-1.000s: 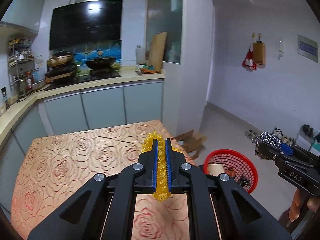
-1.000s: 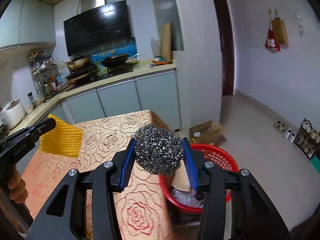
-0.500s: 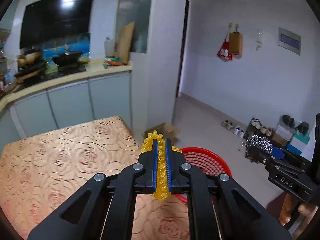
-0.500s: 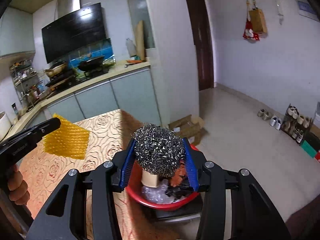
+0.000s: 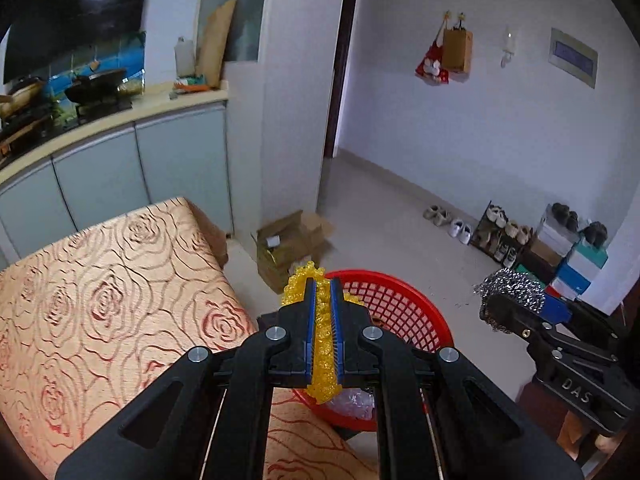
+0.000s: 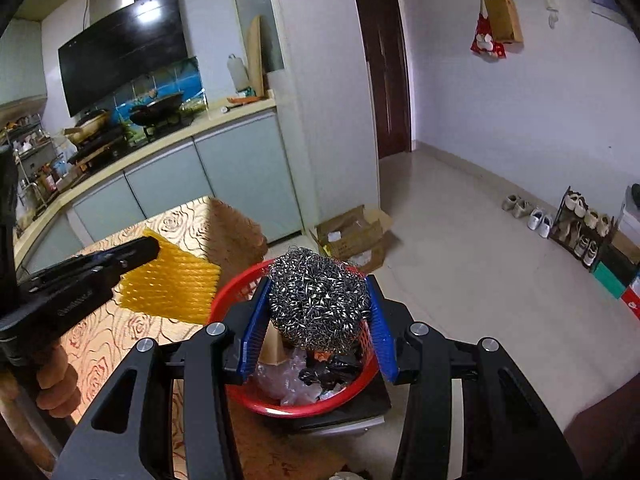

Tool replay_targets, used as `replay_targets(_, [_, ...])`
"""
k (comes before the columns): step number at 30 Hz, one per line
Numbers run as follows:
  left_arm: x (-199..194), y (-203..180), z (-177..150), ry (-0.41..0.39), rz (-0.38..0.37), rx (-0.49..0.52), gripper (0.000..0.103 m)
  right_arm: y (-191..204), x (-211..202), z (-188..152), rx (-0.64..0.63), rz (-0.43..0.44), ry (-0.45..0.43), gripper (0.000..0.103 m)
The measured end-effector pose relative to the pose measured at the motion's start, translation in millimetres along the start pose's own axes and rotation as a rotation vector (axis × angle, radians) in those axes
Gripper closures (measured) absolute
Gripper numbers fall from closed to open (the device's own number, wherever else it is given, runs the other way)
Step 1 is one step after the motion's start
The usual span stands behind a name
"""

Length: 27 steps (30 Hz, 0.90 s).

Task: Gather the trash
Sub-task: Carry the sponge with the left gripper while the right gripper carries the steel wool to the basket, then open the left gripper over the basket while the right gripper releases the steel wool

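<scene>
rose-patterned tablecloth [image 5: 100,300], tiled floor [image 5: 400,248]; kitchen counter [image 6: 168,140]

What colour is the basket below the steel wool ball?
The basket is red, with a mesh wall; it shows best in the right wrist view.

Yellow mesh sheet [image 6: 172,290], flat and edge-on, pinched over the rim of red basket [image 6: 236,292]. Steel wool ball [image 6: 318,298], round, tangled, clamped above the basket's plastic scraps.
</scene>
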State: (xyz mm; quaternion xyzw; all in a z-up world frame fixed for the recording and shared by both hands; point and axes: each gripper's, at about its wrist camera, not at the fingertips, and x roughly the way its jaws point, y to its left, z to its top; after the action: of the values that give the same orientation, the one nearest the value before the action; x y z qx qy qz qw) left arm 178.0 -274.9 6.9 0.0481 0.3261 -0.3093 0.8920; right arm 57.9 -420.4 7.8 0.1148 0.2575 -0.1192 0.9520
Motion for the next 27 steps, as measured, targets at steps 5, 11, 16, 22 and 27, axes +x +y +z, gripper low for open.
replay_targets(5, [27, 0, -5, 0.057, -0.012, -0.004, 0.096, -4, 13, -3, 0.003, -0.01, 0.028, 0.058])
replay_targets(11, [45, -3, -11, 0.099, -0.018, -0.004, 0.092, -6, 27, -3, 0.005, -0.015, 0.052, 0.058])
replay_targets(16, [49, 3, -13, 0.105, -0.016, -0.016, 0.072, -2, 39, -8, -0.005, -0.01, 0.082, 0.058])
replay_targets(22, [43, 12, -11, 0.093, -0.012, -0.035, 0.049, 3, 54, -12, -0.01, 0.0, 0.114, 0.054])
replay_targets(27, [32, 26, -6, 0.068, 0.011, -0.066, 0.044, 8, 53, -13, -0.014, 0.014, 0.111, 0.042])
